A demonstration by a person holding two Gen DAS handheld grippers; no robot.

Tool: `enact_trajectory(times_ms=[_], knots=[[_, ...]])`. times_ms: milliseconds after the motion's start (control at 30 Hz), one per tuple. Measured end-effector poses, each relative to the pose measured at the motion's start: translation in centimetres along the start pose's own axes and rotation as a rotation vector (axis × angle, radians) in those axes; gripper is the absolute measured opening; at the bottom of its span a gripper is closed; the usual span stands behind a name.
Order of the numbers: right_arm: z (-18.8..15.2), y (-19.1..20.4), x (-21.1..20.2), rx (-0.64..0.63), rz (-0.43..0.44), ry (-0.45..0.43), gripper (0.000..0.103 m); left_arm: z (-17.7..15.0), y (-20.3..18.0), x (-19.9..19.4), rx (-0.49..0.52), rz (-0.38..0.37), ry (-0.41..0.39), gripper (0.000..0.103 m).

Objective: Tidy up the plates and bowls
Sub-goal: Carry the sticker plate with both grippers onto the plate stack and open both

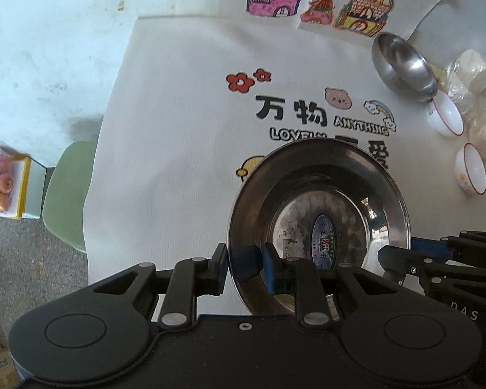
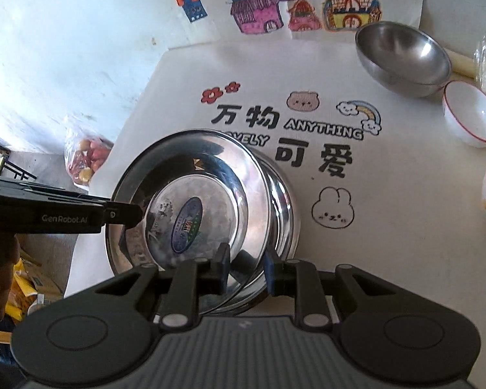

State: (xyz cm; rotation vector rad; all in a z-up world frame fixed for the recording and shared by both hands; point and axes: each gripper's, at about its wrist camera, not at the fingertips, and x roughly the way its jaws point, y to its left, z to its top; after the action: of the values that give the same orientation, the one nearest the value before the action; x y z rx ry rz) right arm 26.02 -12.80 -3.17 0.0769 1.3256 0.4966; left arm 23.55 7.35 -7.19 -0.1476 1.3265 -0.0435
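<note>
Two grippers share one steel plate (image 1: pixel 317 214) here: the left gripper (image 1: pixel 244 267) is clamped on its near-left rim, the right gripper (image 2: pixel 247 270) is clamped on the opposite rim. In the right view the plate sits tilted over a second plate (image 2: pixel 283 207) lying on the printed cloth (image 2: pixel 388 227). Further back, a steel bowl (image 2: pixel 401 56) leans beside two white bowls, one (image 2: pixel 473 118) near it, the other (image 1: pixel 469 168) closer in.

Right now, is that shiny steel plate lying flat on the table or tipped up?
Tipped up. The steel plate is clamped at opposite rims by both hand-held grippers, tilted above a second plate underneath.
</note>
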Motion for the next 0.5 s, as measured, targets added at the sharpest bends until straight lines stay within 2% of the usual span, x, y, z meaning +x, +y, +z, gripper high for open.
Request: enact_trajectory(times_ms=[500], knots=[[0.0, -0.2, 1.1, 0.011, -0.037, 0.015, 0.025, 0.7, -0.8, 1.9, 0.016, 0.036, 0.03, 0.026]])
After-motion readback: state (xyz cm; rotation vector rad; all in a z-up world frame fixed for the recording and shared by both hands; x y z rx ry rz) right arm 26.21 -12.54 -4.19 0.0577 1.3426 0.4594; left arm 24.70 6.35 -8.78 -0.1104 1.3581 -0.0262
